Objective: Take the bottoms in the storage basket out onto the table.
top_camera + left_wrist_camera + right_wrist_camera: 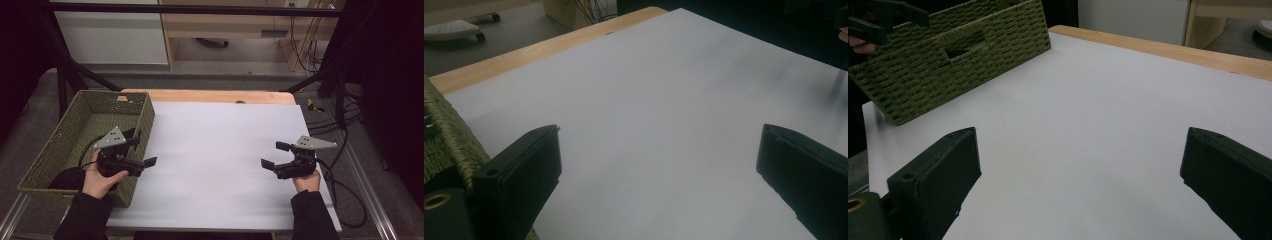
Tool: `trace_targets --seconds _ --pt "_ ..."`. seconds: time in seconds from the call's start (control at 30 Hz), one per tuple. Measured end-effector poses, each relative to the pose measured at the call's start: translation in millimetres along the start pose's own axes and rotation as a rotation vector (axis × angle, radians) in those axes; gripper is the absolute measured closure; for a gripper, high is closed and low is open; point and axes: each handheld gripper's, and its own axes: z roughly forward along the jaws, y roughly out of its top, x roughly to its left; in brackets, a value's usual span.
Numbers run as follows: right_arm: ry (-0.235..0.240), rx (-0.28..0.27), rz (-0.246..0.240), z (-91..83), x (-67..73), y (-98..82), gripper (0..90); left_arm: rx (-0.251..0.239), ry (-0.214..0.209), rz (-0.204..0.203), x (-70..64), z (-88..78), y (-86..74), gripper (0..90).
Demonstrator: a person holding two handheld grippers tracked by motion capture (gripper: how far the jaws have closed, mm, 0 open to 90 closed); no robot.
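My left gripper (144, 151) is held over the right wall of a green woven basket (75, 125), its jaws wide apart and pointing right over the white sheet (220, 145). In the left gripper view the gripper (659, 170) is open with nothing between its jaws, and the basket's weave (444, 130) sits at the left edge. My right gripper (275, 155) hovers near the sheet's right side, pointing left and open. In the right gripper view the gripper (1080, 175) is empty, with the basket (958, 50) ahead at the upper left and the left gripper (883, 15) above it.
The white sheet covers a wooden table, whose edge (210, 95) shows at the back. A dark rounded shape (67, 177) lies in the basket's near corner; what it is I cannot tell. Black frame bars (65, 75) and cables (345, 120) flank the table.
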Motion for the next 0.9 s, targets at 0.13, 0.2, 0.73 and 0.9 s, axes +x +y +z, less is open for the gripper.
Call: trace_targets --seconds 0.13,0.2,0.73,0.9 --pt "0.001 -0.001 -0.001 -0.4 0.2 0.0 3.3 -0.002 0.002 0.005 -1.6 -1.3 1.7 4.1" --pt "0.002 0.0 -0.001 -0.5 0.0 0.1 3.2 -0.003 0.0 0.008 -1.9 -2.4 2.4 4.2" --pt "0.003 0.008 -0.005 0.7 -0.2 -0.2 3.3 0.024 0.021 0.005 -1.1 -7.7 4.7 4.2" --pt "0.003 0.011 -0.006 0.5 -0.2 -0.3 3.3 0.031 0.021 -0.002 0.2 -8.4 4.2 4.2"
